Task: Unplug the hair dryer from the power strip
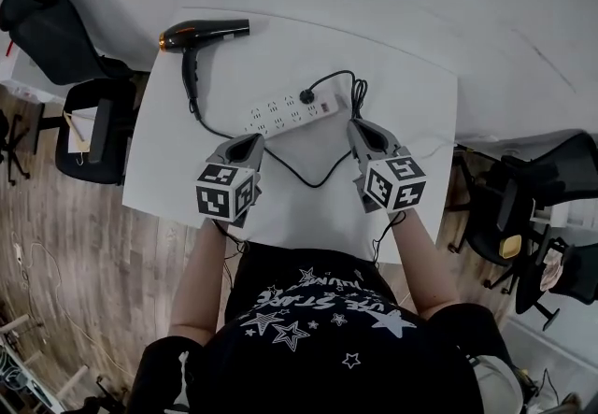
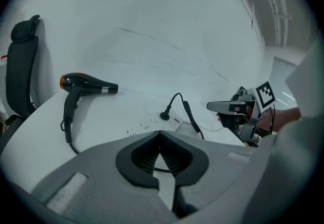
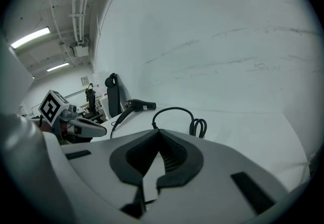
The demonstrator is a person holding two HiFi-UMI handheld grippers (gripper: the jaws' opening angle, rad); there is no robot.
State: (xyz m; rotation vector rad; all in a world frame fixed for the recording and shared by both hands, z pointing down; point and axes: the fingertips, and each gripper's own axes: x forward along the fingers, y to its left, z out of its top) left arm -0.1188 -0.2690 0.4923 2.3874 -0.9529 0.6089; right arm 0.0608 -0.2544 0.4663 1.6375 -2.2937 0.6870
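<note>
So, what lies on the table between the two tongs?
The hair dryer's black cord curves across the table between the left tongs and the right tongs; the head view shows it.

A white rectangular surface (image 1: 402,122) is seen from above. A black dryer (image 1: 201,32) is laid flat near its far left corner, the barrel running along the far edge and the handle turned toward the near side. A white strip (image 1: 285,111) is laid at a slant about the middle of the surface. A black plug (image 1: 306,96) is seated in the strip near its right end. A black cord (image 1: 299,180) is trailed from the dryer's handle past the strip's left end, curved along the near side of the strip, and gathered in a small bundle just beside the strip's right end.
</note>
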